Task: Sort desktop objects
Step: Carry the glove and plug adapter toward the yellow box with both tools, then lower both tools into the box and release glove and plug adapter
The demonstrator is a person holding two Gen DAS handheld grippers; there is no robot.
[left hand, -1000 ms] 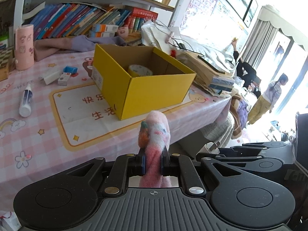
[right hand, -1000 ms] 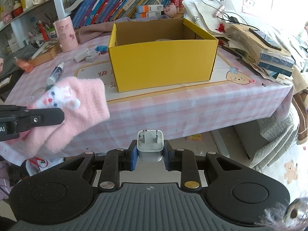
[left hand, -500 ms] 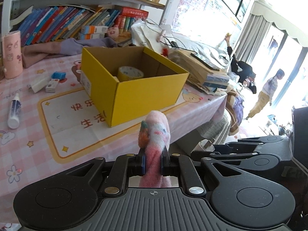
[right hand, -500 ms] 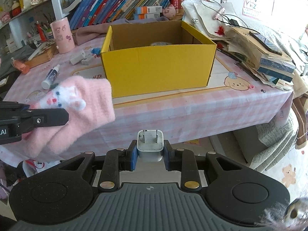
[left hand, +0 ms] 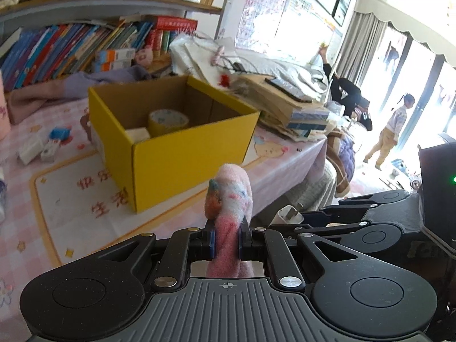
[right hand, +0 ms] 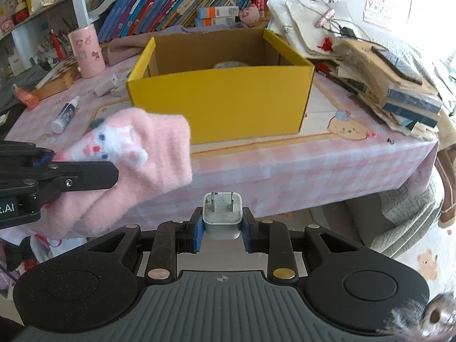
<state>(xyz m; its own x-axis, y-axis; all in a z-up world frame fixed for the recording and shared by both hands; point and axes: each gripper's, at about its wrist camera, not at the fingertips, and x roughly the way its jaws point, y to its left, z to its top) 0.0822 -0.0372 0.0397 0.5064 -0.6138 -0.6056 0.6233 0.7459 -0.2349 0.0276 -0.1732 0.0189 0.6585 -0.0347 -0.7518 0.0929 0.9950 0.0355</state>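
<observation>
Left wrist view: left tongs [left hand: 226,240] pinching a fuzzy pink glove [left hand: 229,208], which sticks up between the blue pads with a multicolour patch at its tip. They hang off the counter's near edge, in front of the near corner of the yellow box [left hand: 171,139]. The box is open-topped and sits on the pink checked counter [left hand: 42,228], on a white mat with red characters [left hand: 79,196]. Inside the box: a tape roll [left hand: 168,121] and a white block [left hand: 138,135] just beside it. Small white items and a blue one [left hand: 58,134] lie on the counter left of the box. Right tongs [left hand: 287,215] are visible to the right, off the counter edge, holding a white charger plug [left hand: 287,213]. Stack of books and papers [left hand: 290,108] at the counter's right end; a row of books [left hand: 71,51] on the shelf along the far edge.

Right wrist view: right tongs [right hand: 222,229] pressed onto the white charger plug [right hand: 222,216], prongs pointing up, held off the counter's near edge. Yellow box [right hand: 222,99] straight ahead, mid-counter; only the top of the tape roll [right hand: 230,65] shows over its front wall. Left tongs [right hand: 82,171] come in from the left, gripping the pink glove [right hand: 136,171], which has a white animal face on it; the glove hangs in the air in front of the box's near-left corner, not touching it. On the left part of the counter [right hand: 285,156]: a small white bottle [right hand: 65,114] lying flat, a pink cup [right hand: 85,51] upright near the far-left corner, and a white adapter [right hand: 107,84] beside the box's left wall. Book stack [right hand: 399,91] at the right end.
</observation>
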